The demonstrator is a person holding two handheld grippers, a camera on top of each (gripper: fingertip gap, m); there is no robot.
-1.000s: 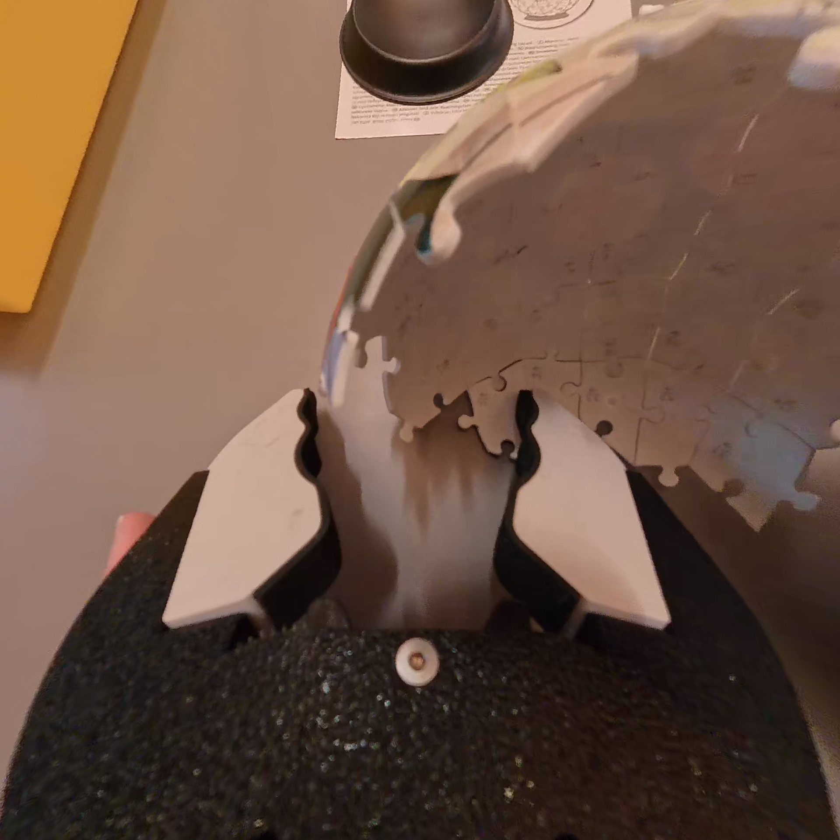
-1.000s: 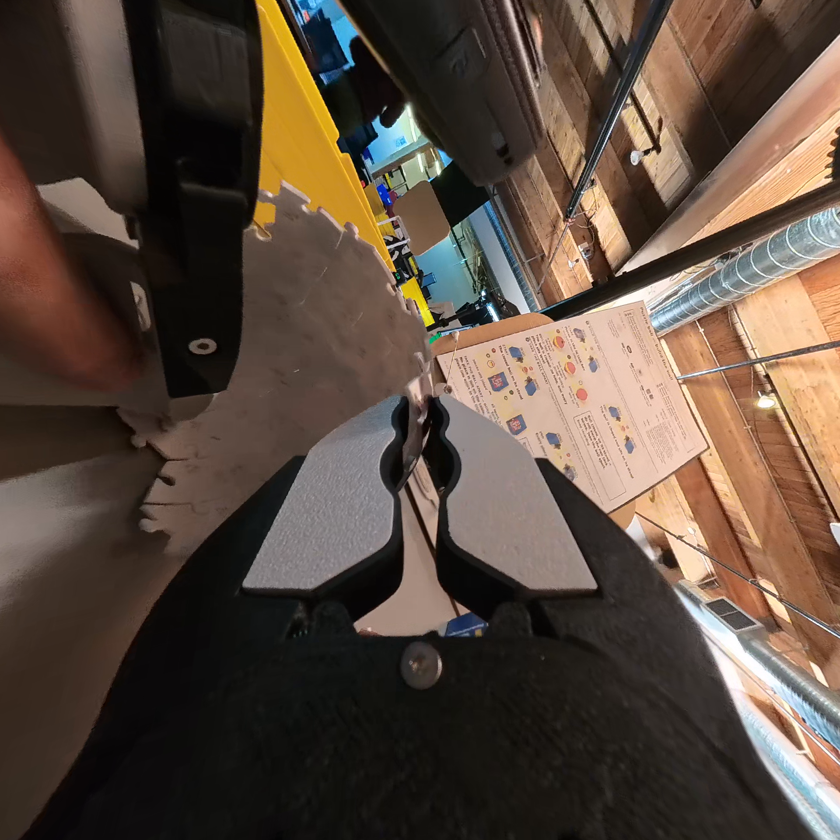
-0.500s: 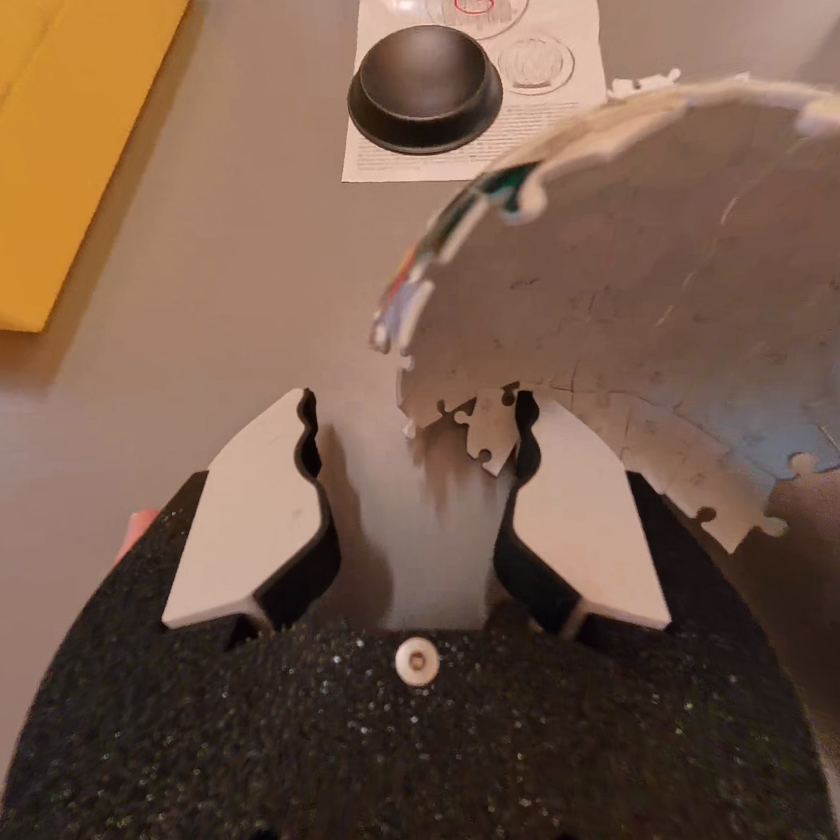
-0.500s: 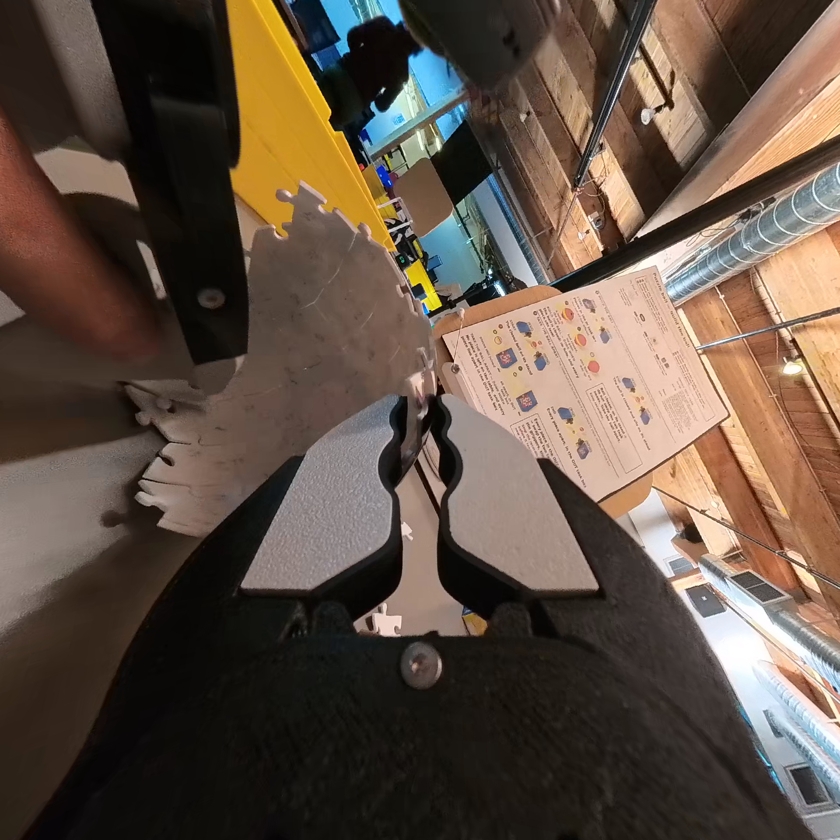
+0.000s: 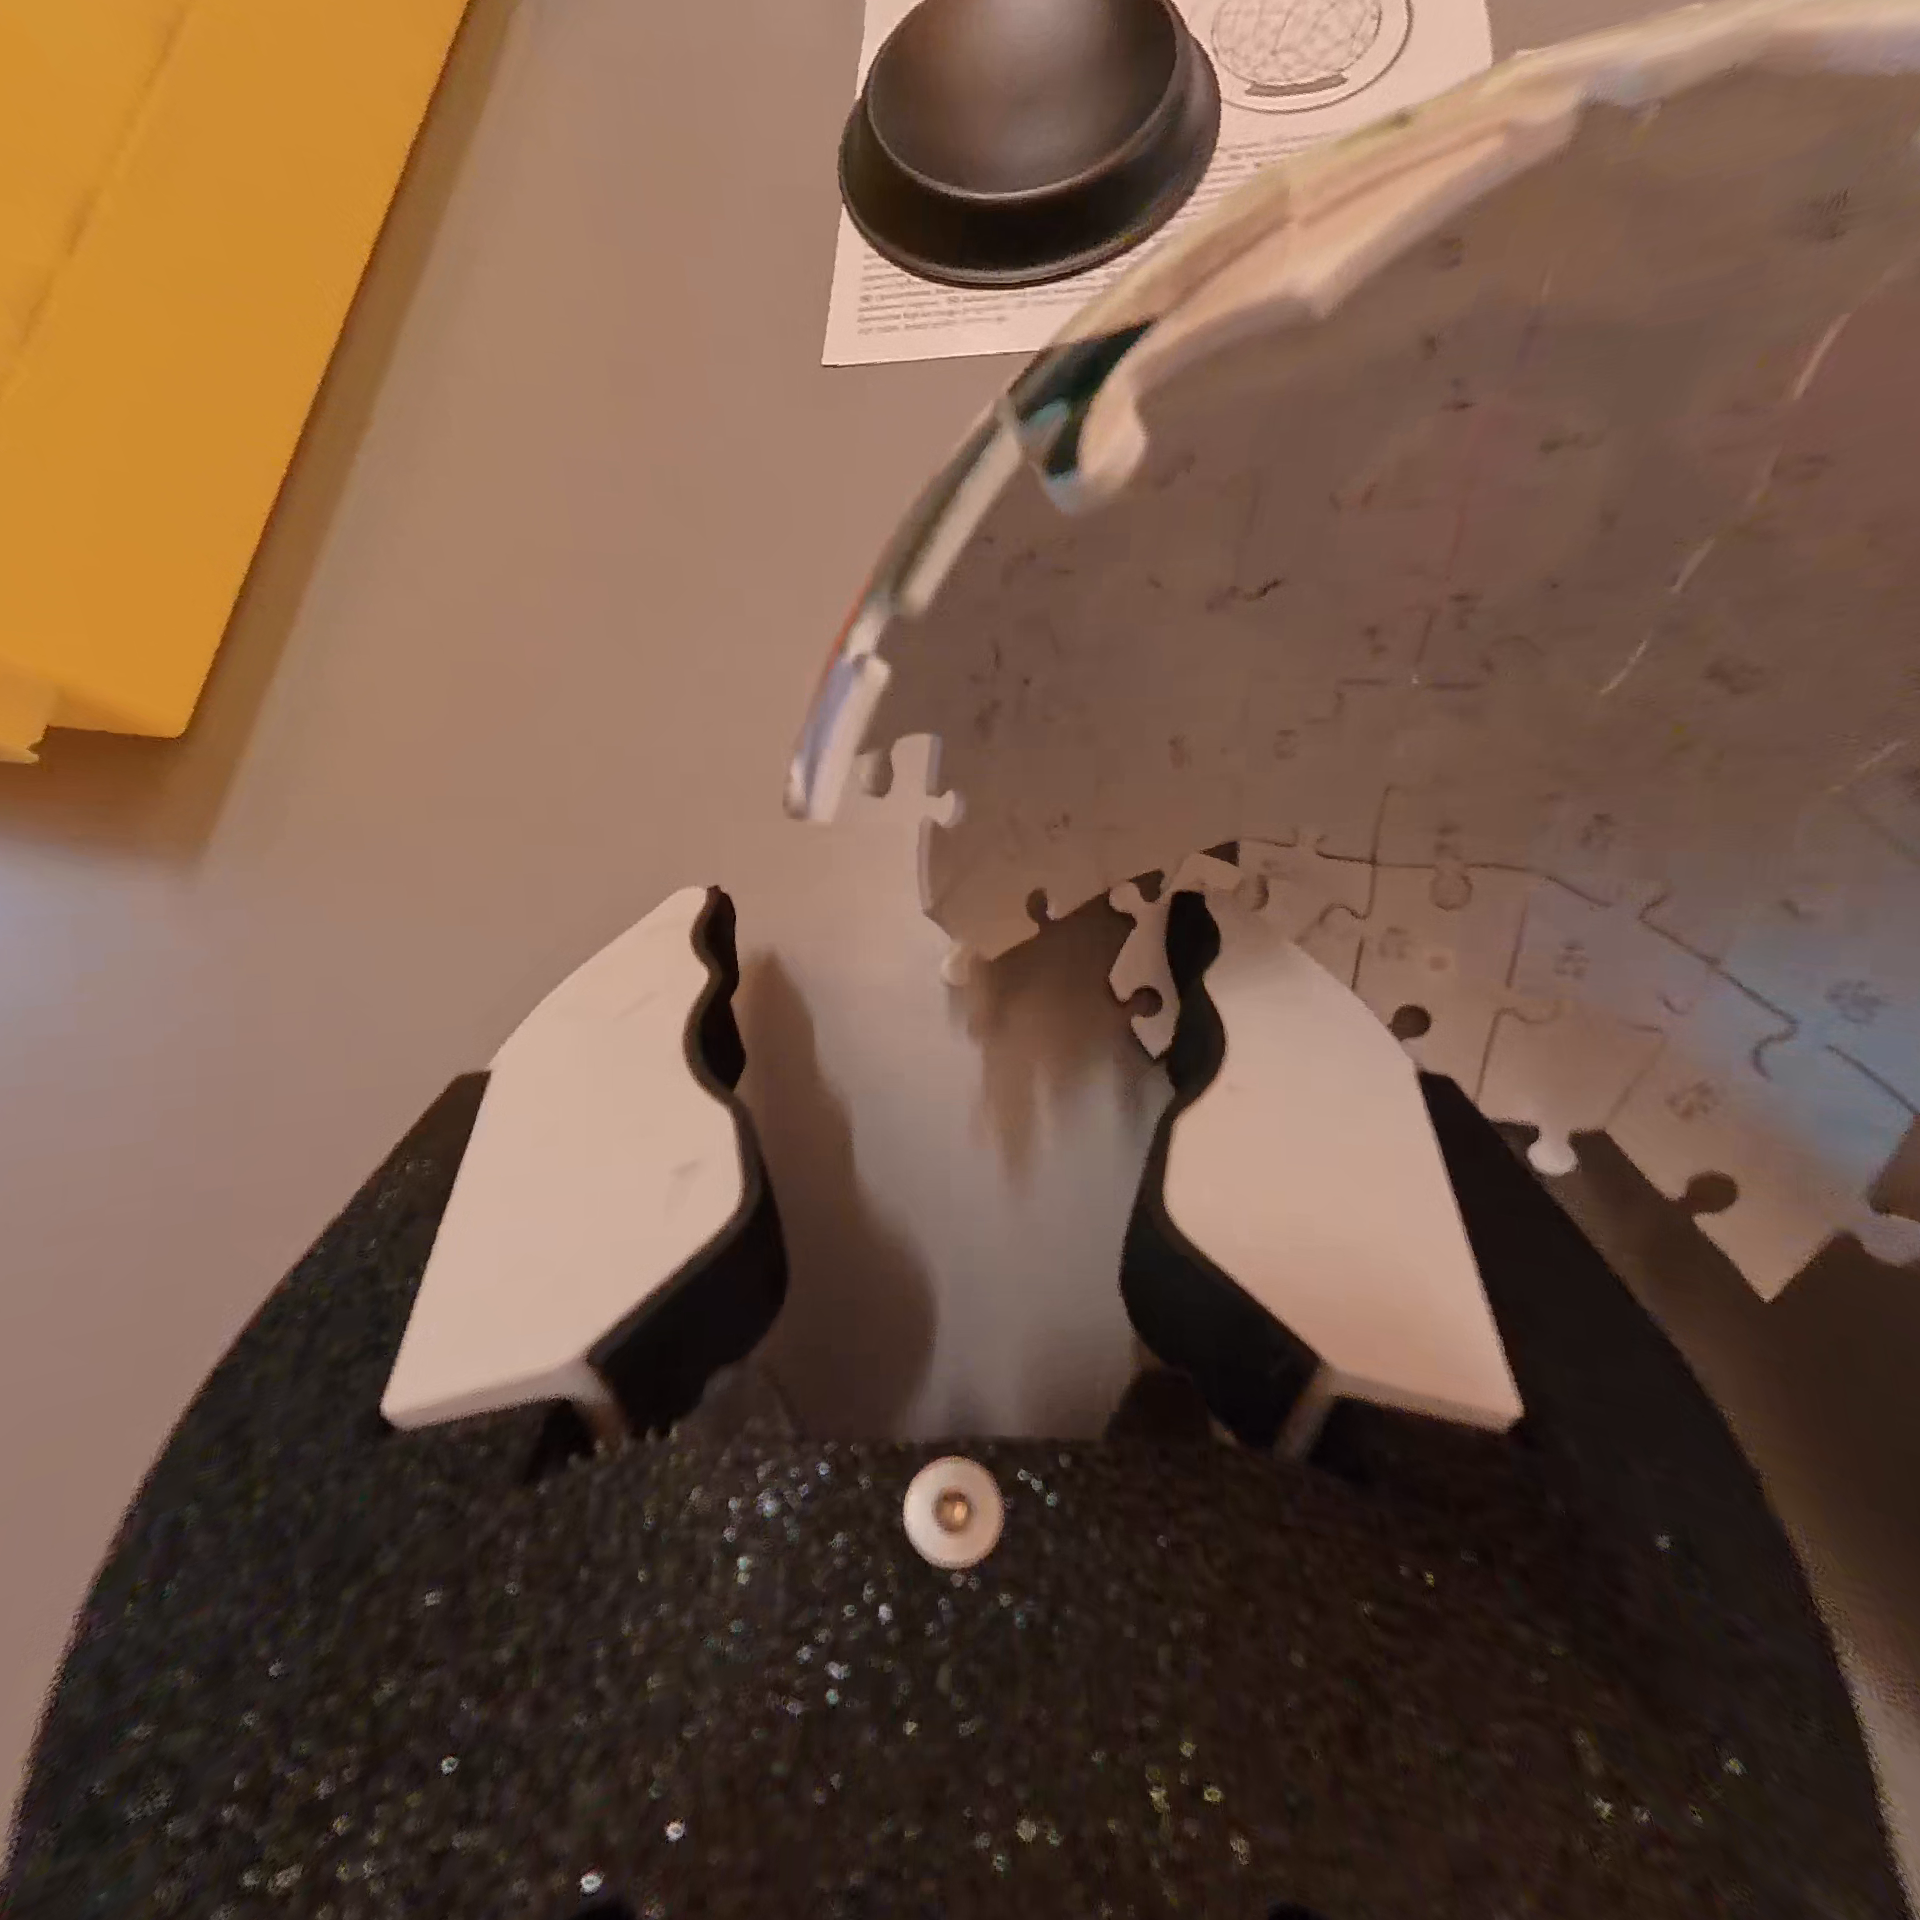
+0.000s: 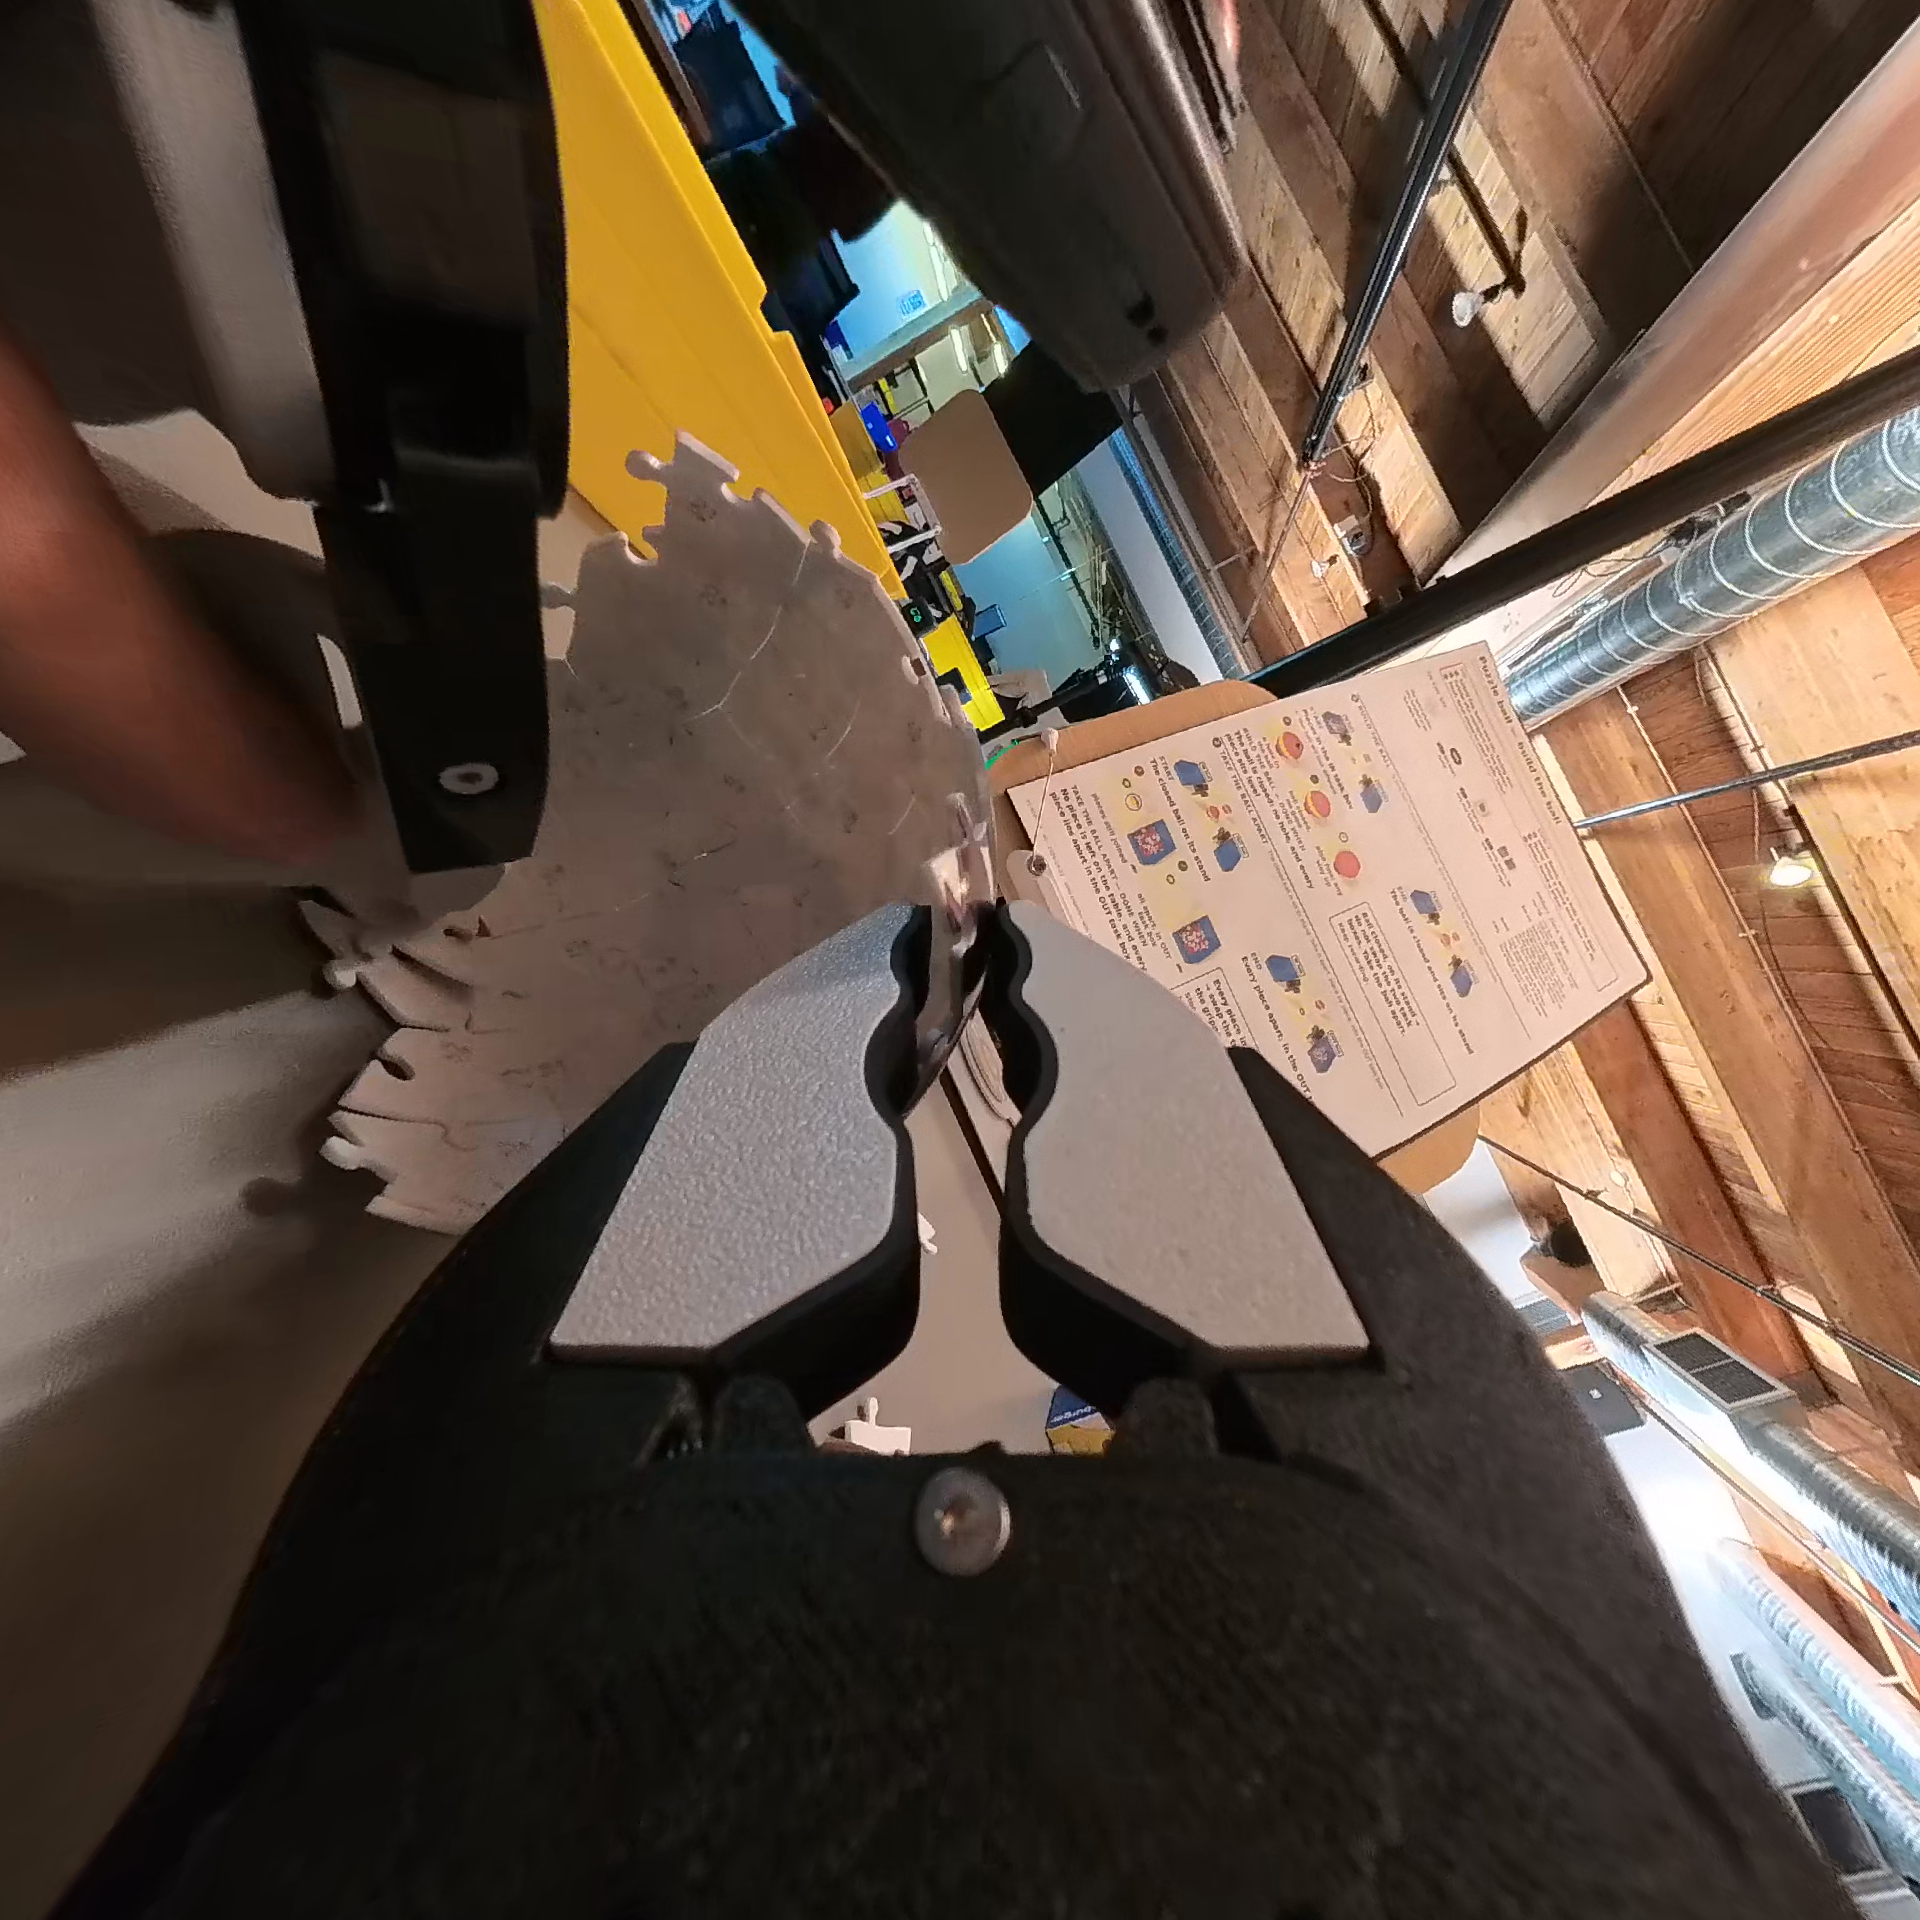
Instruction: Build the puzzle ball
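Over at the far left of the left wrist view, a yellow board (image 5: 156,364) is lying on the grey table (image 5: 582,582). Further right, a black stand (image 5: 1029,156) is sitting on a printed instruction sheet (image 5: 1340,114) at the top. Below, the left gripper (image 5: 951,935) is standing wide open with nothing clamped; its right-hand finger (image 5: 1309,1164) is lying against the jagged lower edge of the puzzle ball shell (image 5: 1455,675), and whether it is actually touching is hard to tell through the blur. That shell is hanging in the air above the table, its plain white inner face turned to the camera and a sliver of printed colour showing along the outer rim.

Moving to the right wrist view, the left gripper's black body and a person's hand (image 6: 125,675) are filling the left side, the shell (image 6: 707,831) is curving across the middle, and the right gripper (image 6: 961,935) is nearly closed, pinching the shell's thin edge between its tips. Beyond stands a clipboard with a picture sheet (image 6: 1320,883).

Judging by the curve, a large section of the ball is already joined, perhaps near half. The open toothed edges and a few loose pieces (image 6: 878,1429) glimpsed on the table are suggesting that the remaining pieces and the seating on the stand are still to come.
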